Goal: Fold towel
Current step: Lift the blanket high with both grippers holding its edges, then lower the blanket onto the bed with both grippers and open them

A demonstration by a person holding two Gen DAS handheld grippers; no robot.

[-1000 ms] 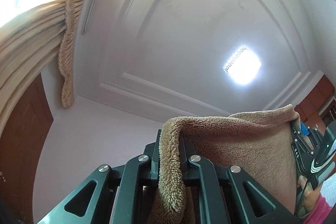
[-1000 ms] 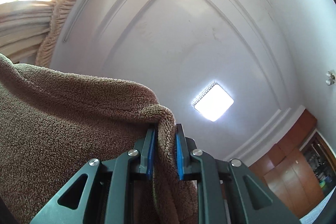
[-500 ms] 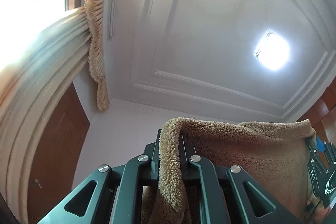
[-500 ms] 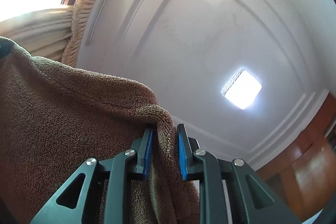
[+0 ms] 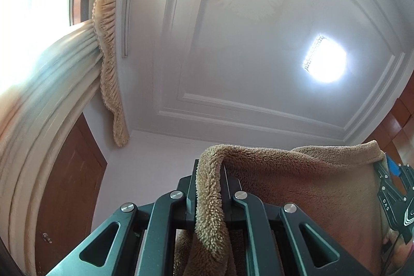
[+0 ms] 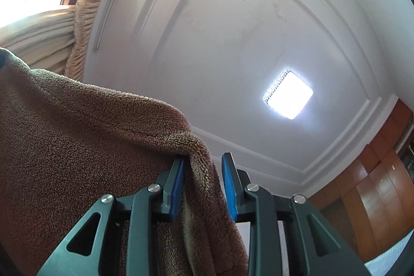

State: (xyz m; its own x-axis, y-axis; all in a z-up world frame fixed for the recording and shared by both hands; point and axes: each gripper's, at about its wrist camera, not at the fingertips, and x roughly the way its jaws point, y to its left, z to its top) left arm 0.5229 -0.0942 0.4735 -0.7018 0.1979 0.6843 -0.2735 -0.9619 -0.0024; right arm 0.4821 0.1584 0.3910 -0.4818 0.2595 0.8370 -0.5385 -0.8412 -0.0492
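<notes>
A fluffy tan towel (image 5: 297,185) hangs stretched between my two grippers, both pointing up toward the ceiling. My left gripper (image 5: 209,167) is shut on one top corner, and the pile bulges out over its jaws. At the right edge of the left wrist view, the right gripper (image 5: 390,172) shows at the towel's other corner. In the right wrist view the right gripper (image 6: 203,159) has its jaws opening. The towel (image 6: 77,146) still drapes between them, leaning on the left blue pad (image 6: 177,188), with a gap to the right pad (image 6: 229,188).
Above are a white panelled ceiling and a bright square lamp (image 5: 326,64). A beige curtain (image 5: 51,84) and sunlit window are on the left, with a brown wooden door (image 5: 69,193) below. Wooden wardrobes (image 6: 375,188) stand on the right. A hand (image 5: 396,242) holds the right gripper.
The right gripper's jaws have spread apart, loosening their hold on the towel corner. Both views have swung, and more of the window and curtain shows. The left grip is unchanged.
</notes>
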